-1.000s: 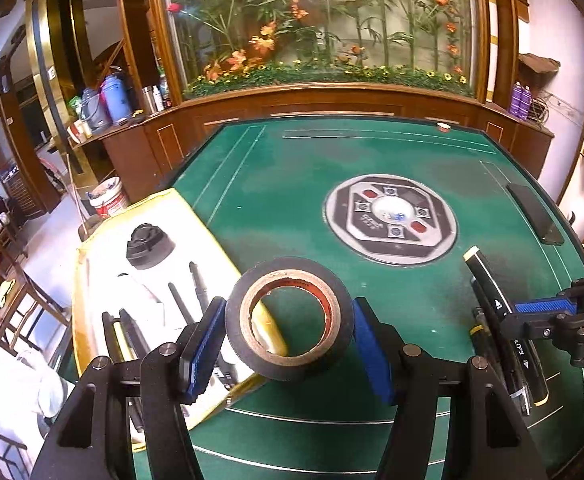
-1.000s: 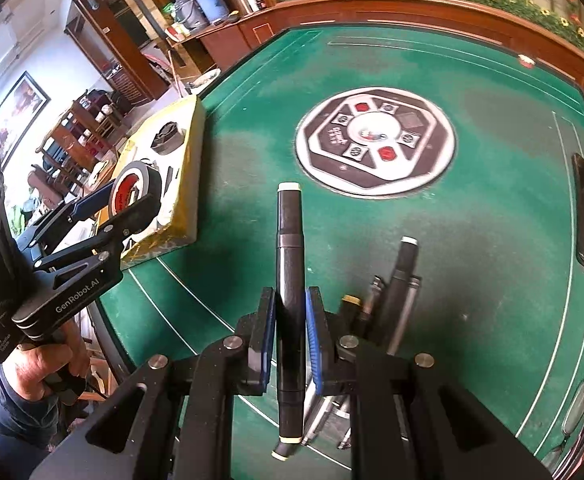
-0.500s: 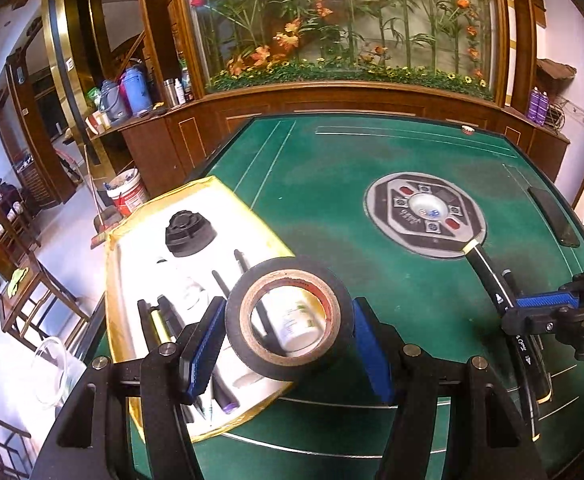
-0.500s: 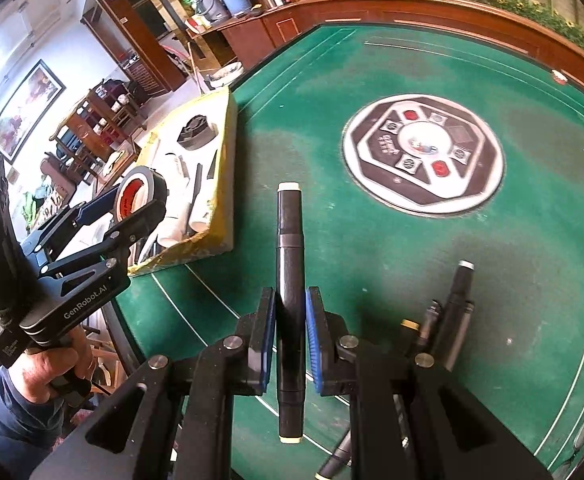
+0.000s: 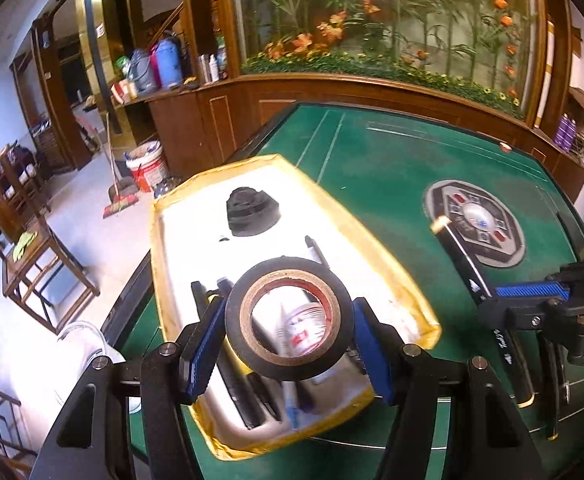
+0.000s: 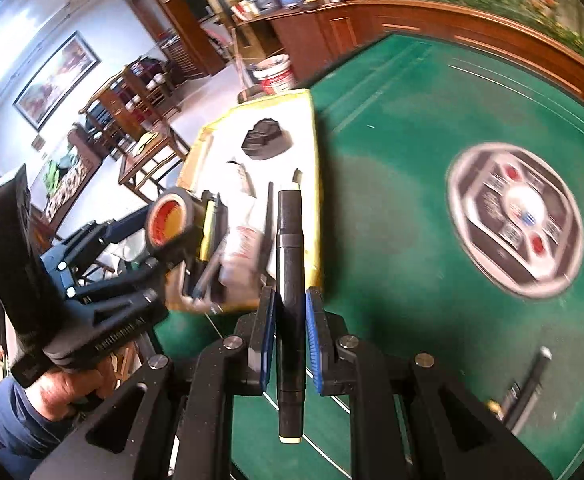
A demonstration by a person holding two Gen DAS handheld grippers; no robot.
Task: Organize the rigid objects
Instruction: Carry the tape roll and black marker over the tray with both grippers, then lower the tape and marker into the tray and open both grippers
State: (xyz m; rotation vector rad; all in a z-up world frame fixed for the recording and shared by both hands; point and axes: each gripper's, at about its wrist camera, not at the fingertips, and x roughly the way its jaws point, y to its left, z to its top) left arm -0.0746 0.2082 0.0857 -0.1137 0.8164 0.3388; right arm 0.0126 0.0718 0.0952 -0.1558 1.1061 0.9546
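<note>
Tape roll, pinched by left fingers, hangs above the yellow-rimmed tray; right fingers pinch a black marker lengthwise beside it.

Wooden cabinet beneath a flower display. Left of the cabinet: white floor, wooden chair, bucket. Framed picture on white wall.
</note>
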